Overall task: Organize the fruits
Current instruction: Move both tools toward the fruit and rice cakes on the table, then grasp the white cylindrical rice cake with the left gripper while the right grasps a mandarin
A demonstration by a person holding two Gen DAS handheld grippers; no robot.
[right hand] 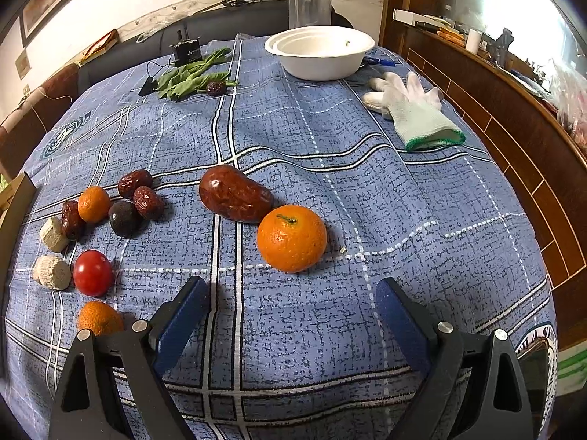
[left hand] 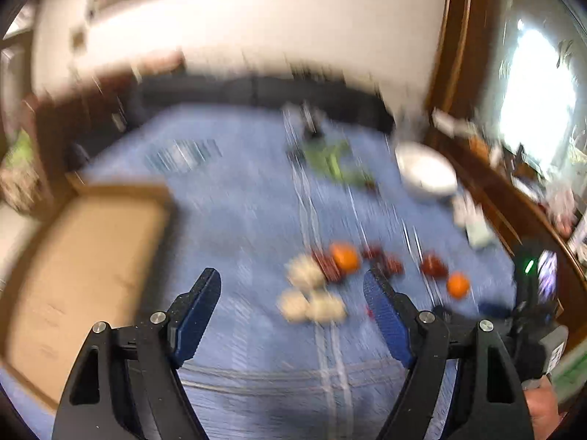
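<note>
In the right wrist view my right gripper [right hand: 293, 293] is open and empty, just short of a large orange [right hand: 291, 238] that lies against a big red date [right hand: 234, 194]. To the left lie smaller dates [right hand: 141, 192], a small orange [right hand: 93, 203], a dark plum [right hand: 124, 218], a red tomato [right hand: 92, 273], another orange [right hand: 99, 318] and pale chunks [right hand: 53, 272]. White bowls [right hand: 319, 51] stand stacked at the back. The left wrist view is blurred; my left gripper [left hand: 291, 288] is open and empty above the cloth, near pale pieces [left hand: 312, 293] and an orange [left hand: 345, 256].
A blue checked cloth [right hand: 330, 168] covers the table. A white glove [right hand: 414, 110] lies at the right, green leaves [right hand: 190, 77] and a black device [right hand: 185, 49] at the back. A cardboard box [left hand: 80, 267] sits left of my left gripper. A wooden ledge [right hand: 513, 102] runs along the right.
</note>
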